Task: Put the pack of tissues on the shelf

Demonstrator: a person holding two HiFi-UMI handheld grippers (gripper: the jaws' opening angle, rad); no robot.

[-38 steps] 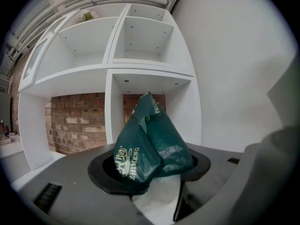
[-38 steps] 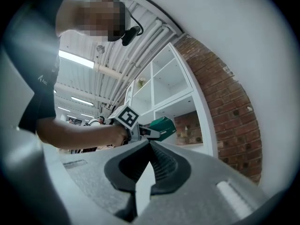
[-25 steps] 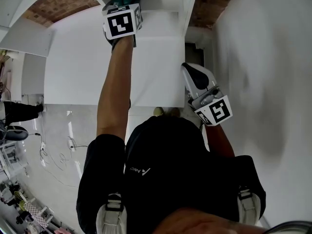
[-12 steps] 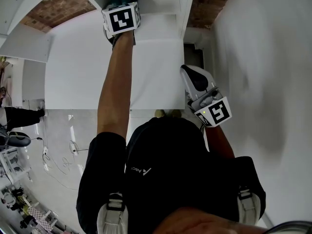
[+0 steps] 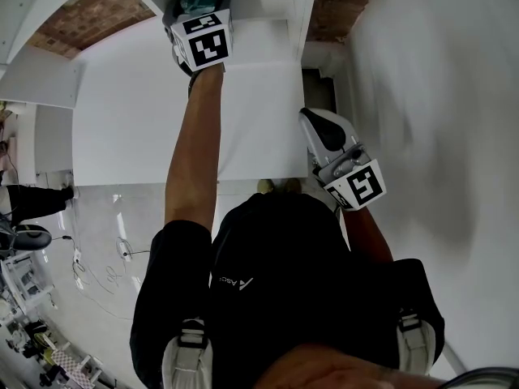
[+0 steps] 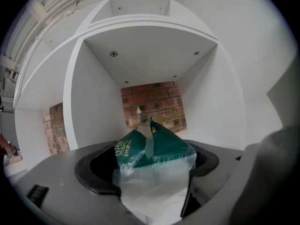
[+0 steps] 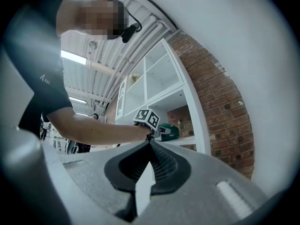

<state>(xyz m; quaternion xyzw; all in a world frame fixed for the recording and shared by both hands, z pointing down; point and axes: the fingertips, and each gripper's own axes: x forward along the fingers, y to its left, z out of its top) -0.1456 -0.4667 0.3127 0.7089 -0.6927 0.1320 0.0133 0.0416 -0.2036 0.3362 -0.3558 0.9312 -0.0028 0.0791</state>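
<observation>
Left gripper (image 6: 150, 168): fingers (image 6: 93, 177) spread and just been opening, w/ the green-and-clear film-wrapped pack of tissues (image 6: 154, 146) standing btw them. A dark gap shows on the pack's left side, so the pads don't clamp it. Right gripper (image 7: 150, 146): fingers (image 7: 165, 170) pressed together, nothing in them, well apart from the pack.

Pack sits inside a compartment of the white boxed shelf (image 6: 96, 102), red brick wall (image 6: 152, 100) behind it.

Handling, my guess: light, soft, squashy. Film wrap is slick & crinkly, not fragile. Best hold is across the broad sides at mid-body. The loose top seam would prob slip or tear.

Views: left gripper view gives the finger gap but hides the pack's base. Right gripper view shows the pack side-on, seemingly resting on the shelf, just beyond the left's marker cube (image 7: 146, 118). Head view gives only the raised arm (image 5: 190, 152) & a teal corner of the pack.
</observation>
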